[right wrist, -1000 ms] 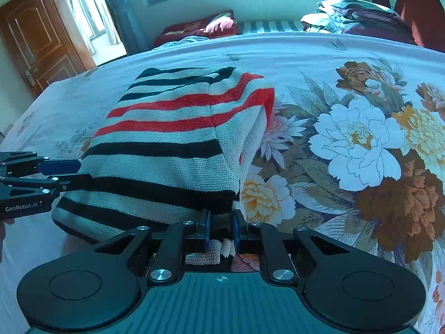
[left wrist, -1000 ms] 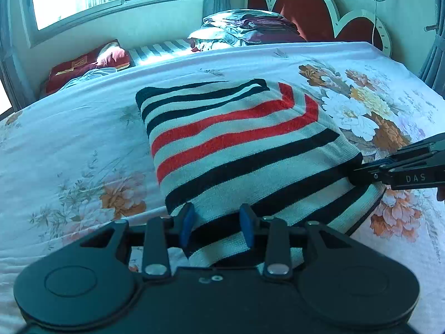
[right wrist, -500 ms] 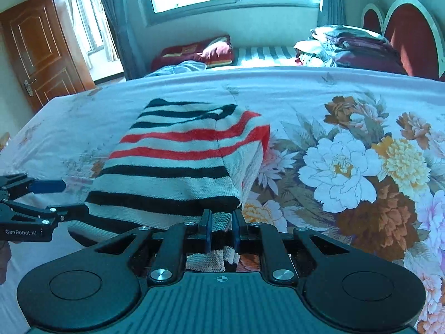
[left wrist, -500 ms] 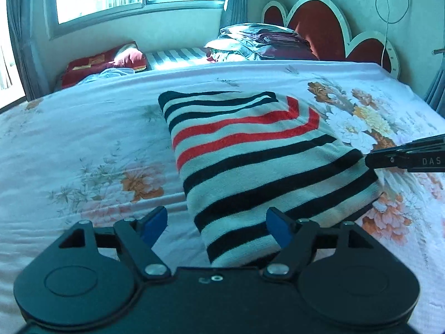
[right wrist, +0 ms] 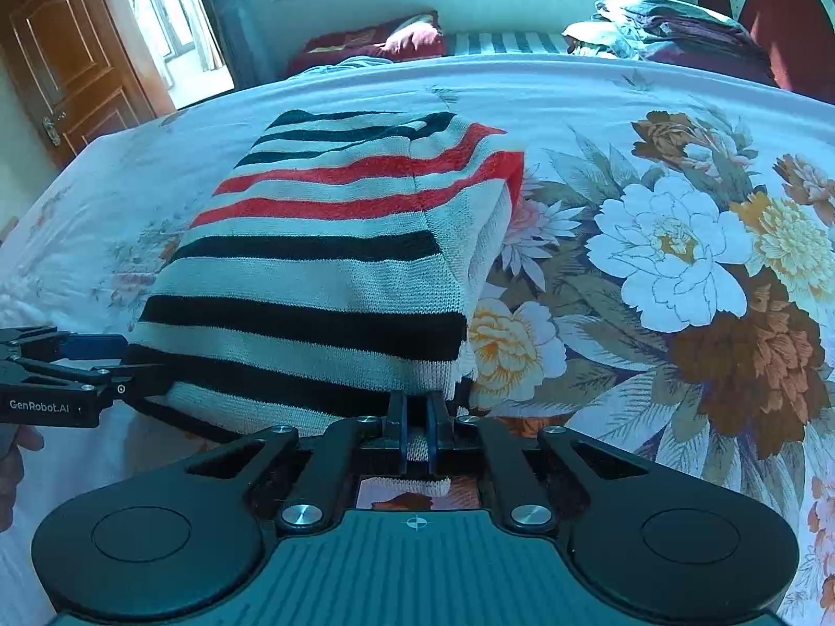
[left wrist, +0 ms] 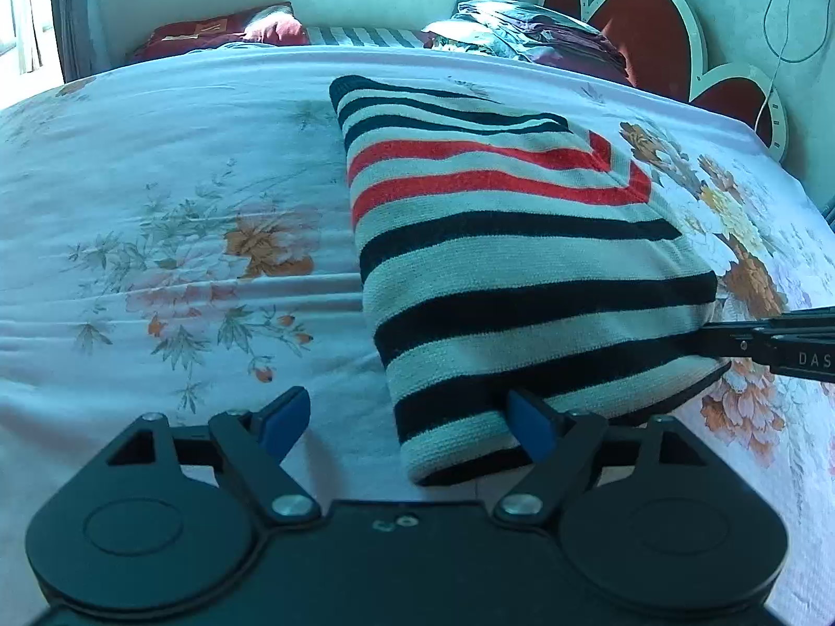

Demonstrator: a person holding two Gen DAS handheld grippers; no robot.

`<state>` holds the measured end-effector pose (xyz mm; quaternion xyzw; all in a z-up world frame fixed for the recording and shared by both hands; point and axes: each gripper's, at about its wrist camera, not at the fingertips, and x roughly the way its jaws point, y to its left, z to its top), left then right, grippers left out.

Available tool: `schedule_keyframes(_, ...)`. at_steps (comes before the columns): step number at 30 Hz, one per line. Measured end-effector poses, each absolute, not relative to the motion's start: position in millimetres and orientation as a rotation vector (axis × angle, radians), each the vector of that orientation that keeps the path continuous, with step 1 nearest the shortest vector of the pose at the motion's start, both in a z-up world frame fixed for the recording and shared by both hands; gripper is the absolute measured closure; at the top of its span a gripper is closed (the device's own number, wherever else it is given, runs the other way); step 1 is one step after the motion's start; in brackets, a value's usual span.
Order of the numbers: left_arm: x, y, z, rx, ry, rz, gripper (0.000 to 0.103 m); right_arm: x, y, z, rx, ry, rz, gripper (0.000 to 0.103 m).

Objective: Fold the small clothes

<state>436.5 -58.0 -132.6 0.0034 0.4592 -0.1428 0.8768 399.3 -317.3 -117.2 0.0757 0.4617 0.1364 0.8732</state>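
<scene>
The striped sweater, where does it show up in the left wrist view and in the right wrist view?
Left wrist: the striped sweater fills centre-right, over the open left gripper.
Right wrist: it lies centre-left, its near edge pinched in the right gripper.
Shared landmark: the red heart-shaped headboard, top right in both.

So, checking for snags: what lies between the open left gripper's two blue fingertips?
In the left wrist view, bare floral bedsheet and the near corner of the folded striped knit garment.
</scene>
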Motion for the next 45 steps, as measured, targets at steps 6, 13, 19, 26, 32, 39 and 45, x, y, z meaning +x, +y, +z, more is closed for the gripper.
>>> schedule_keyframes(6,450,-56,-115,-0.061,0.891,-0.234,0.001,398,-336,-95,0.214,0.867,0.229,0.001)
schedule_keyframes(13,479,-62,-117,-0.112,0.927,-0.259,0.005,419,-344,-97,0.233,0.867,0.251,0.001)
schedule_keyframes(19,500,-66,-123,-0.171,0.967,-0.297,0.016,436,-355,-102,0.315,0.86,0.295,0.001)
schedule_keyframes(26,515,-72,-128,-0.2,0.966,-0.295,0.013,461,-368,-111,0.393,0.871,0.327,0.001)
schedule_keyframes(32,528,-69,-135,-0.251,0.992,-0.326,0.015,478,-398,-140,0.64,0.929,0.338,0.014)
schedule_keyframes(39,536,-59,-141,-0.313,1.029,-0.376,0.019,482,-412,-159,0.817,0.947,0.438,0.014)
schedule_keyframes(45,542,-58,-147,-0.339,1.052,-0.395,0.019,497,-402,-157,0.782,1.0,0.516,0.014)
